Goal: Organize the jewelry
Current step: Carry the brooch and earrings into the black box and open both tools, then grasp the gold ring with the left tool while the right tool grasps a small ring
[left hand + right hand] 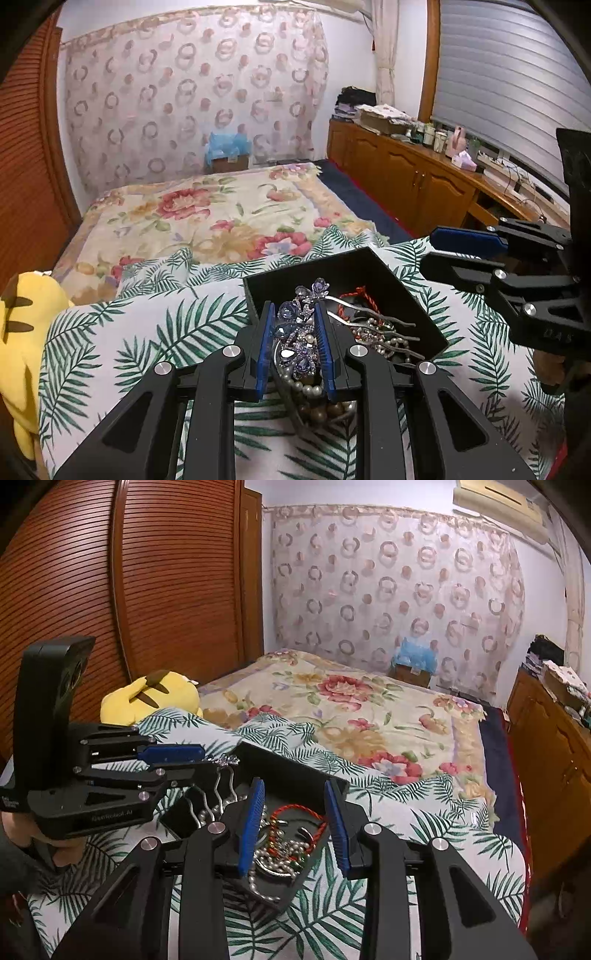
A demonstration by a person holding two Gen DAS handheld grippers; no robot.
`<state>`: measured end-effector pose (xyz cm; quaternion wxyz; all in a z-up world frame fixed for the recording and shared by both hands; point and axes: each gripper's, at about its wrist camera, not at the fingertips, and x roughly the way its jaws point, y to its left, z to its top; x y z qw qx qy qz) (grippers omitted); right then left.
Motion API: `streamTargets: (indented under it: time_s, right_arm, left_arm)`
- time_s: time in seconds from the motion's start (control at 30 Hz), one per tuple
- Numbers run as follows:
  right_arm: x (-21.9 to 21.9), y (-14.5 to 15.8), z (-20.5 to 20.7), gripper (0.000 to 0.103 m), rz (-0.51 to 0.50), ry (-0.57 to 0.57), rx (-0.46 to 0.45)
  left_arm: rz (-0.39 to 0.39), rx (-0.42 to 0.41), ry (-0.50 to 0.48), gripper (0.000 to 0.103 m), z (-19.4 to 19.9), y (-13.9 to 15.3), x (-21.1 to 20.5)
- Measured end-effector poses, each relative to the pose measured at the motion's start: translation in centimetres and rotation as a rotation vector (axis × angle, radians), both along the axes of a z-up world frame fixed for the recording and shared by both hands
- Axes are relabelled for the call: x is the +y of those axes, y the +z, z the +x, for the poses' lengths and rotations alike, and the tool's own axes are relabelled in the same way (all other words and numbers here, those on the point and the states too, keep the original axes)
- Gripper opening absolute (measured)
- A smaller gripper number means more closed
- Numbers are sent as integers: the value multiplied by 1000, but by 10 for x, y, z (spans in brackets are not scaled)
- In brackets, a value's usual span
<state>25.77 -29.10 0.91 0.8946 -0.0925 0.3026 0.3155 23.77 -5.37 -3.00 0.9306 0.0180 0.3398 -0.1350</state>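
Note:
A black open box [391, 275] sits on a palm-leaf cloth on the bed. It holds pearl strands [275, 856], a red cord [295, 812] and silver hair forks [373, 325]. My left gripper [294, 321] is shut on a blue crystal flower hairpin [295, 328] and holds it over the box's near left part. In the right wrist view the left gripper [177, 758] comes in from the left with the hairpin's crystal end [227, 759] at its tip. My right gripper [295, 819] is open and empty, over the box above the red cord. It shows at the right in the left wrist view [443, 251].
A yellow plush toy [155, 698] lies at the bed's left edge by the wooden wardrobe [110, 590]. A floral blanket [221, 218] covers the bed beyond the palm-leaf cloth [147, 332]. Wooden cabinets [406, 173] with clutter line the right wall.

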Motion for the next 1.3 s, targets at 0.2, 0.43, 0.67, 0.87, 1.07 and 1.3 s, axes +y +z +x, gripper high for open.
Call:
streamTargets:
  time_s: [0.2, 0.43, 0.67, 0.87, 1.07, 1.3]
  right_arm:
    - [-7, -5, -8, 36, -12, -6, 2]
    - [-11, -10, -35, 36, -6, 11, 23]
    - [2, -29, -78, 36, -11, 63, 86]
    - [19, -51, -107, 36, -47, 113, 140]
    - [31, -67, -123, 36, -72, 146, 188]
    - [42, -76, -134, 36, -93, 180, 224]
  left_arm:
    - [-17, 6, -16, 21, 4, -2, -4]
    - [-26, -11, -28, 21, -16, 5, 1]
    - [-5, 0, -29, 29, -48, -2, 14]
    - [22, 22, -18, 32, -70, -15, 20]
    - [30, 51, -16, 33, -81, -27, 24]
    - [40, 86, -16, 40, -91, -42, 26]
